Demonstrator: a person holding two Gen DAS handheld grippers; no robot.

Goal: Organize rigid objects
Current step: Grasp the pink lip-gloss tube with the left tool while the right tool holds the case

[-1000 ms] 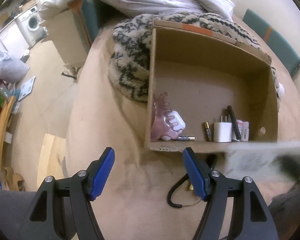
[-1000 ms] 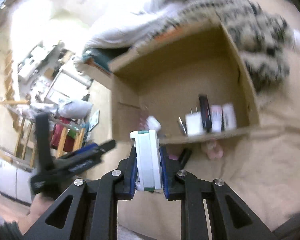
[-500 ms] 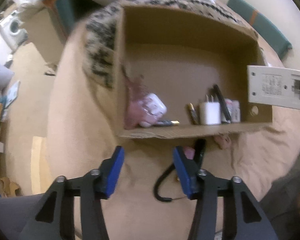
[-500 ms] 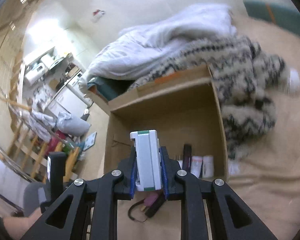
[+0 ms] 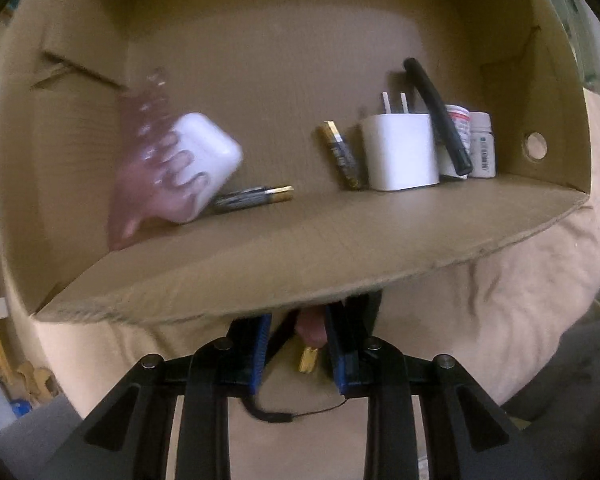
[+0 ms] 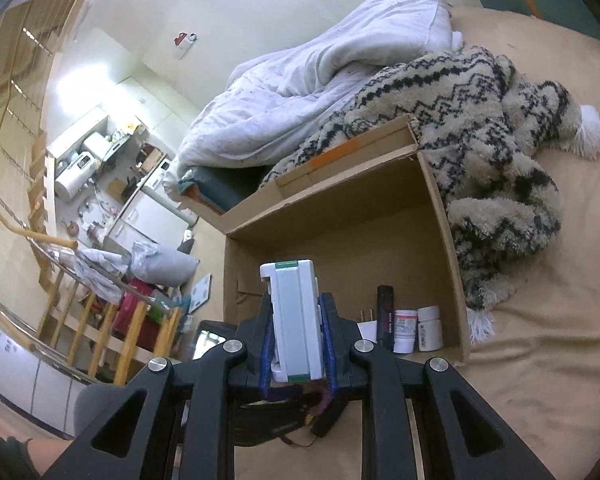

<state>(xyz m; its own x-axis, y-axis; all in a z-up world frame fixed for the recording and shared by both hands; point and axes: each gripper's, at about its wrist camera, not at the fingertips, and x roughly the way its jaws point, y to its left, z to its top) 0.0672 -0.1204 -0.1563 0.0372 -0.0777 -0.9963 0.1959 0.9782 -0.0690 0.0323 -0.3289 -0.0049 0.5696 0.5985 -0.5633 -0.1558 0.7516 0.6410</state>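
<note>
Box [image 5: 300, 248] holds two batteries [image 5: 342, 156], two bottles [image 5: 482, 146]; right gripper [image 6: 296, 360] pinches one white device [image 6: 294, 320], left gripper [image 5: 300, 344] closing

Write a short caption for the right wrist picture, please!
Right gripper holds a white remote-like device above a cardboard box resting on a tan bed.

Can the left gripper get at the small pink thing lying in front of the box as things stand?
Probably yes. The left gripper is already down around the pink thing, its jaws closing with it between them. The cardboard box's front edge overhangs and hides the fingertips, so contact cannot be confirmed.
</note>
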